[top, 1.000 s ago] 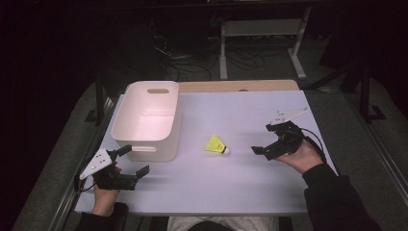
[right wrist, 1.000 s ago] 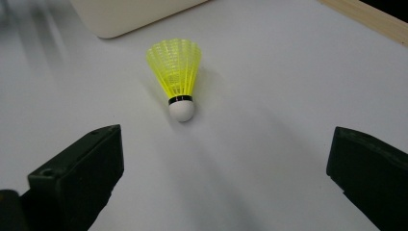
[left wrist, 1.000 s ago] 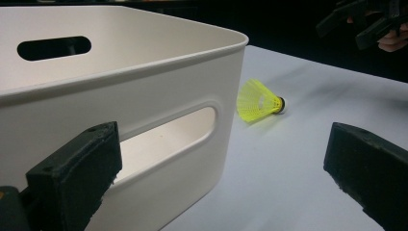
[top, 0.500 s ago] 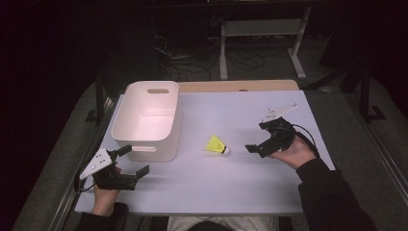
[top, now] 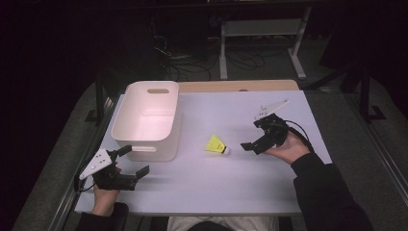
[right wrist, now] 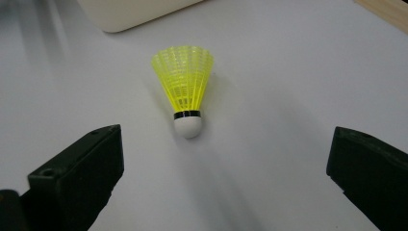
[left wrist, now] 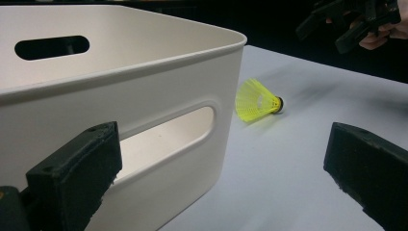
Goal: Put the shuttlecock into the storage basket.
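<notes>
A yellow shuttlecock [top: 216, 144] lies on its side at the centre of the frame on the white table [top: 240, 183], white cork tip toward the right claw [top: 260, 136], which hovers just beside it with jaws spread wide and holding nothing. In the right gripper view the shuttlecock [right wrist: 185, 86] sits between the two open jaws, a little ahead of them. The left claw [top: 129, 161], at lower left, is likewise released and empty, near the front wall of the white plastic bin [top: 146, 121]. The pickup looks best made by closing gently on the cork or its black band, since the mesh skirt would likely crush or slip, then carrying it to the bin.
</notes>
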A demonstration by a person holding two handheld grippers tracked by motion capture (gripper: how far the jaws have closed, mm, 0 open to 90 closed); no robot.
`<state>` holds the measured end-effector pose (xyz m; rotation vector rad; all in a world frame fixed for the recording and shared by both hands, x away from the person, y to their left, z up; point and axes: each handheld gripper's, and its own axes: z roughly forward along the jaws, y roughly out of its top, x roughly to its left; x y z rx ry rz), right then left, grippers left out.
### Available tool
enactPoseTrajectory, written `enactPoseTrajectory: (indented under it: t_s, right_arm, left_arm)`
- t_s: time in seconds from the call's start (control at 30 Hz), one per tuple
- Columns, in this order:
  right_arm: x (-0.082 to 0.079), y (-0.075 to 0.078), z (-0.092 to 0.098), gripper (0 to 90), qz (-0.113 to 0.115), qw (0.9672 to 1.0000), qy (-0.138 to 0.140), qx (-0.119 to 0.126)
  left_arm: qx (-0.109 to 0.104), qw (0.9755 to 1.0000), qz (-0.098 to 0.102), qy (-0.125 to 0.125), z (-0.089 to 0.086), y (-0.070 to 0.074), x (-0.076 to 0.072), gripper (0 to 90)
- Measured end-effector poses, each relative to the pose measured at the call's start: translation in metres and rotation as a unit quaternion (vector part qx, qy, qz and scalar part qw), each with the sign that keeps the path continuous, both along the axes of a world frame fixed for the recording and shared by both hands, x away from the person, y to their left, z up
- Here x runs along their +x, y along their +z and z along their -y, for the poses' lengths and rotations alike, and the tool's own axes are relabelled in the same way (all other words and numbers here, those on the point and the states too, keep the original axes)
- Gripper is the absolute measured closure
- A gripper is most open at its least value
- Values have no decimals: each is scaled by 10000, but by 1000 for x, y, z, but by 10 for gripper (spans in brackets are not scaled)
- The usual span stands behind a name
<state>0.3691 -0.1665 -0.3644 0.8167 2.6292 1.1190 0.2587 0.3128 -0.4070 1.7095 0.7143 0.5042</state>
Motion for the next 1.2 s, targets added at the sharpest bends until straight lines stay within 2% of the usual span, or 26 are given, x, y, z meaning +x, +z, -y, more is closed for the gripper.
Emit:
enactPoseTrajectory:
  t_s: [0.83,1.2]
  right_arm:
    - [13,-17,-19,0,-279,9991,239,-227]
    - [17,-19,-28,0,-325,9983,372,-314]
  left_arm:
    - [1,10000,-5,-18,0,0,0,0]
    - [3,10000,-1,-27,0,0,0,0]
